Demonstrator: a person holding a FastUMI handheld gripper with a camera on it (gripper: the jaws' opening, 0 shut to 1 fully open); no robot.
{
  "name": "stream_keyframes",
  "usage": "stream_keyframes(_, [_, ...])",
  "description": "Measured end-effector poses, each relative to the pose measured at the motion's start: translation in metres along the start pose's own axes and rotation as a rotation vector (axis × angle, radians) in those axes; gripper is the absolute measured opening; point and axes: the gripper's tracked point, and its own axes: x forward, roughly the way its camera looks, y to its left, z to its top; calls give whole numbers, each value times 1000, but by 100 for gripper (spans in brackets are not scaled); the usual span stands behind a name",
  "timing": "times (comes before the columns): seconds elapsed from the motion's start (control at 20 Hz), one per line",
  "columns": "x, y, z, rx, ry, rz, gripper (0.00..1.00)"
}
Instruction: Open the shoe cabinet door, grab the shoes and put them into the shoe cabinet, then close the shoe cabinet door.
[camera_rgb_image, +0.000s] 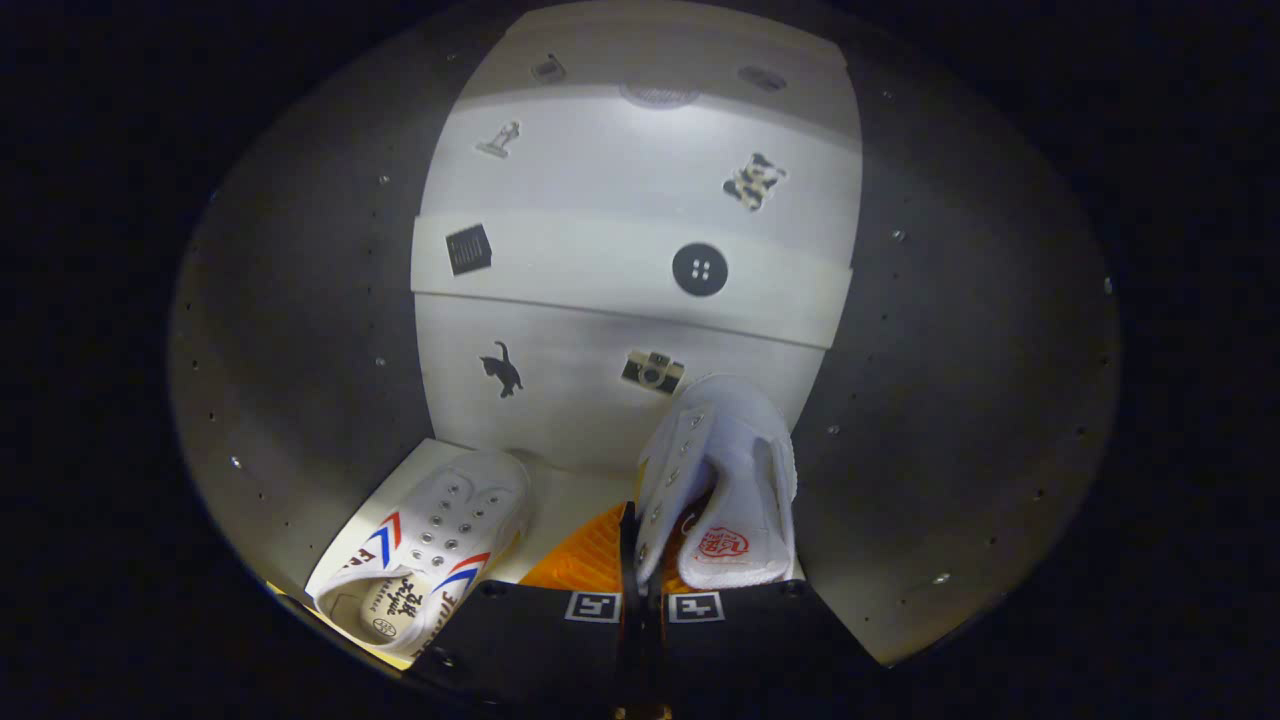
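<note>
I am looking into the open shoe cabinet (560, 390), which has a pale back panel with small stickers. My gripper (638, 550) is shut on the side wall of a white canvas shoe (735, 470), one finger outside it and one inside its opening. That shoe is tilted toe-forward over the right part of the cabinet floor (575, 495), its toe close to the back panel. The second white shoe (440, 535), with red and blue stripes, lies on the floor to the left of my fingers, toe toward the back.
A shelf board (590, 270) crosses the cabinet above the shoes. Dark side walls (300, 330) stand close on both sides. Between the two shoes is a narrow strip of bare floor.
</note>
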Motion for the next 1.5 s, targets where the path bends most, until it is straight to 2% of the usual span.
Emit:
stream_keyframes(0.15, [15, -2, -5, 63, 45, 1, 5])
stream_keyframes(0.25, [21, -6, -16, 83, 85, -3, 11])
stream_keyframes(0.3, [21, -4, -22, 108, 106, 11, 20])
stream_keyframes(0.4, [15, 3, -9, 130, 66, 45, 38])
stream_keyframes(0.45, [4, 3, -5, 137, 53, 54, 38])
stream_keyframes(0.6, [-26, 12, 5, 141, 7, 70, 81])
stream_keyframes(0.7, [-53, 14, 12, 136, -43, 60, 90])
stream_keyframes(0.75, [-69, 17, 16, 136, -72, 65, 91])
stream_keyframes(0.8, [-88, 20, 19, 134, -103, 64, 98])
stream_keyframes(1.1, [-222, 27, 31, 99, -353, 41, 99])
stream_keyframes(1.35, [-333, 45, -6, 87, -443, 99, 98])
stream_keyframes(1.5, [-391, 31, -31, 27, -502, 49, 98])
